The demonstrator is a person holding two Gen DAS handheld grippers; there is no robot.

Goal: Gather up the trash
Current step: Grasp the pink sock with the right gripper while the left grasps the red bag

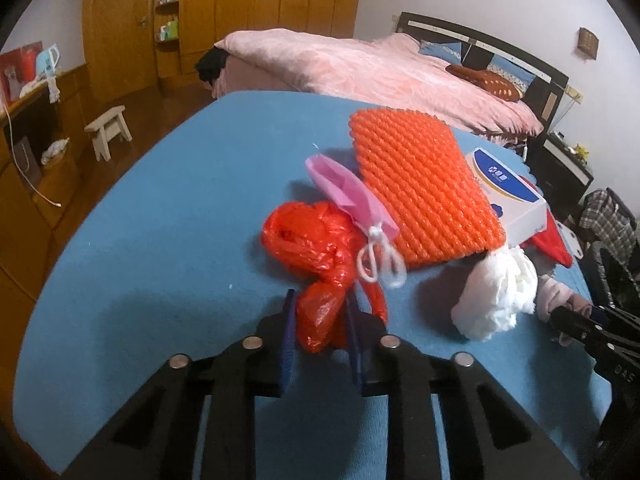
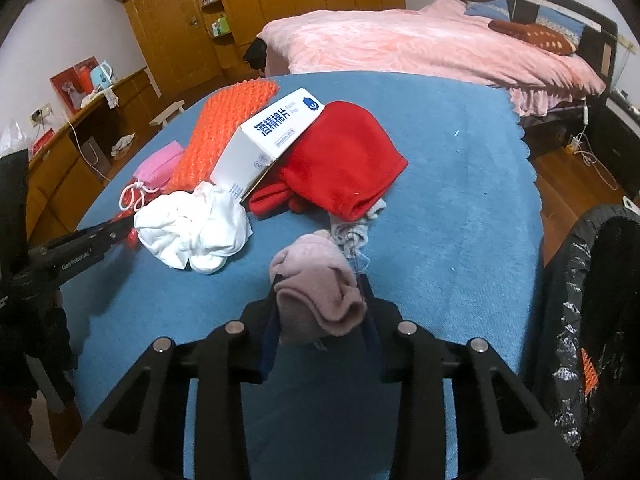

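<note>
On the blue table (image 1: 160,220) lies a heap of items. My left gripper (image 1: 320,300) is shut on a crumpled red plastic bag (image 1: 308,240). A pink face mask (image 1: 348,192) with white loops lies against it, beside an orange foam net (image 1: 424,184), a white box (image 1: 508,192) and a white crumpled cloth (image 1: 500,292). My right gripper (image 2: 320,280) is shut on a dusty-pink sock (image 2: 316,292). Beyond it lie a red cloth (image 2: 344,160), the white box (image 2: 268,140), the white cloth (image 2: 196,228) and the foam net (image 2: 224,128).
A black trash bag (image 2: 592,300) hangs open at the table's right edge. A bed with a pink quilt (image 2: 420,40) stands behind the table. Wooden wardrobes (image 1: 240,12), a desk (image 1: 36,92) and a small stool (image 1: 108,128) stand at the left.
</note>
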